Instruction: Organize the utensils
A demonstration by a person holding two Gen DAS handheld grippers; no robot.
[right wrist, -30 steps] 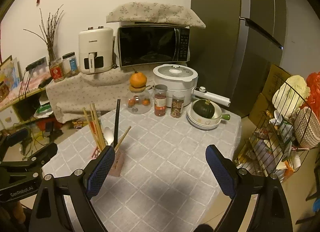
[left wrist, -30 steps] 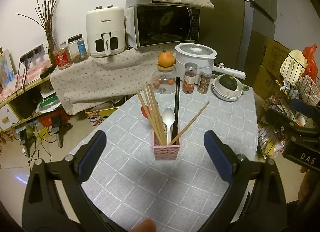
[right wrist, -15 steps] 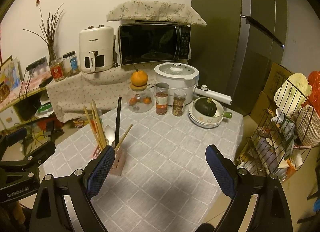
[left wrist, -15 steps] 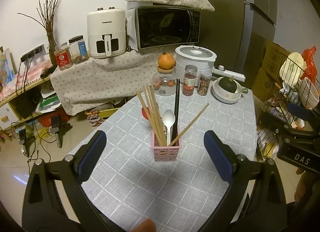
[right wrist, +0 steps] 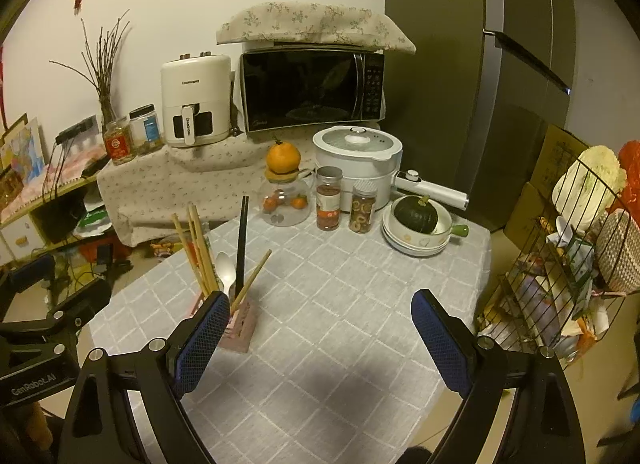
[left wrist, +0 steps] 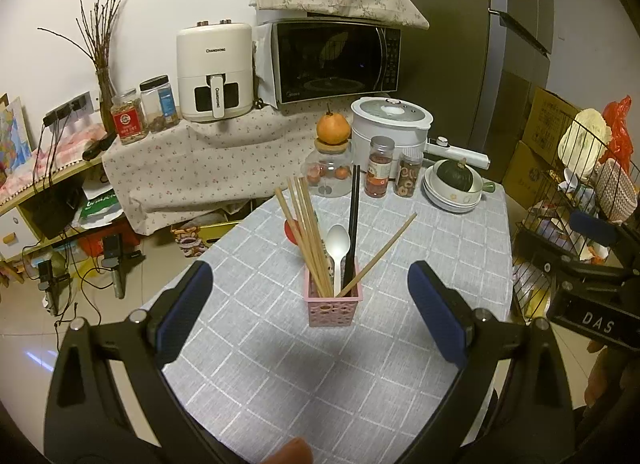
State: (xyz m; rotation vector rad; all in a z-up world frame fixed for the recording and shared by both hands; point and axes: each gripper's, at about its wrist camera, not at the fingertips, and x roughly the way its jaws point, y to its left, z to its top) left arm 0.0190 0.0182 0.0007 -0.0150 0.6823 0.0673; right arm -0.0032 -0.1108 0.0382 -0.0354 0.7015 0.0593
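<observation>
A pink perforated holder (left wrist: 333, 306) stands on the grey checked tablecloth (left wrist: 440, 248). It holds several wooden chopsticks (left wrist: 308, 240), a black pair of chopsticks (left wrist: 353, 220) and a white spoon (left wrist: 338, 248). My left gripper (left wrist: 312, 312) hovers open just in front of the holder, with nothing between its blue pads. In the right wrist view the holder (right wrist: 240, 324) sits partly behind the left pad, and my right gripper (right wrist: 320, 338) is open over bare cloth to the holder's right.
At the table's far end stand a glass jar with an orange on top (left wrist: 332, 168), two spice jars (left wrist: 380, 172), a white cooker (left wrist: 390, 124) and stacked bowls with a green squash (left wrist: 456, 184). A wire rack (right wrist: 568, 264) stands right of the table.
Both views have drawn slightly back and up from the table; the holder and utensils have not moved. Both grippers stay open.
</observation>
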